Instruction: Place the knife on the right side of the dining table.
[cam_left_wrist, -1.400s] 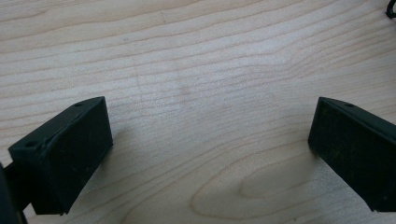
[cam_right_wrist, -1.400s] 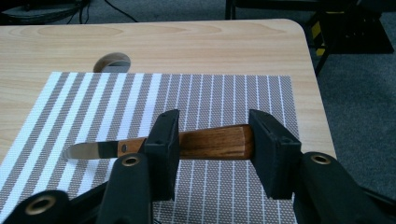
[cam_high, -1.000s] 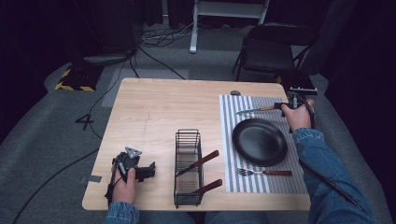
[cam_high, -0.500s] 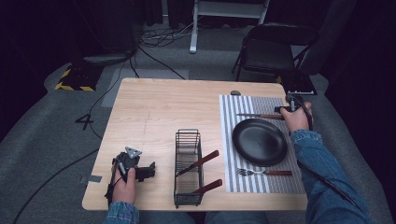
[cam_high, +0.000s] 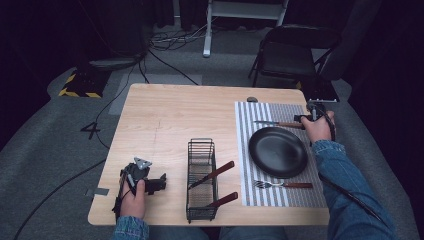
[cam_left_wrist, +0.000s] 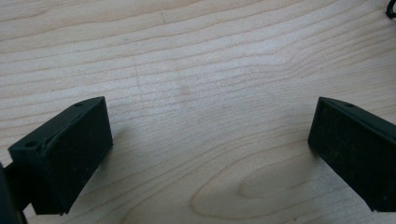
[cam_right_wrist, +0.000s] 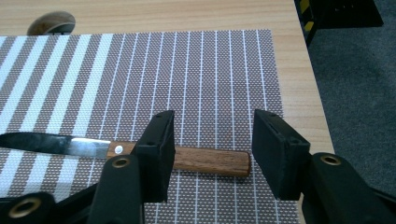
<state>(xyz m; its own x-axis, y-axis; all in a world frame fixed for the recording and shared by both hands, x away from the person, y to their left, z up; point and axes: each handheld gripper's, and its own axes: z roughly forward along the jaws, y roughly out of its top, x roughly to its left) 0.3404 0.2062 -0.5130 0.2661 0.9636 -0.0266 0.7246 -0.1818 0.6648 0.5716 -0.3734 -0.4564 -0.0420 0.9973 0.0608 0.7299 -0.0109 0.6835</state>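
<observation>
At the far right of the table (cam_high: 165, 115), the right gripper (cam_high: 309, 118) sits low over the wooden handle of the knife (cam_right_wrist: 140, 151). Its jaws stand apart, one on each side of the handle, and neither clamps it; in the right gripper view the handle lies flat on the striped placemat (cam_right_wrist: 196, 74) between them. The knife lies crosswise along the far part of the mat, blade pointing left.

Just nearer than the knife is a black plate (cam_high: 278, 151), and nearer again a fork (cam_high: 283, 184) with a wooden handle, also on the mat. A small round object (cam_high: 252, 99) rests at the mat's far edge. Nothing lies between the jaws and the knife handle.

Left of the mat stands a wire rack (cam_high: 202, 180) with two more wooden-handled utensils (cam_high: 215, 173) leaning out of it.

Well away at the near left corner, the left gripper (cam_high: 159, 183) rests on bare wood, jaws spread wide and holding nothing.
</observation>
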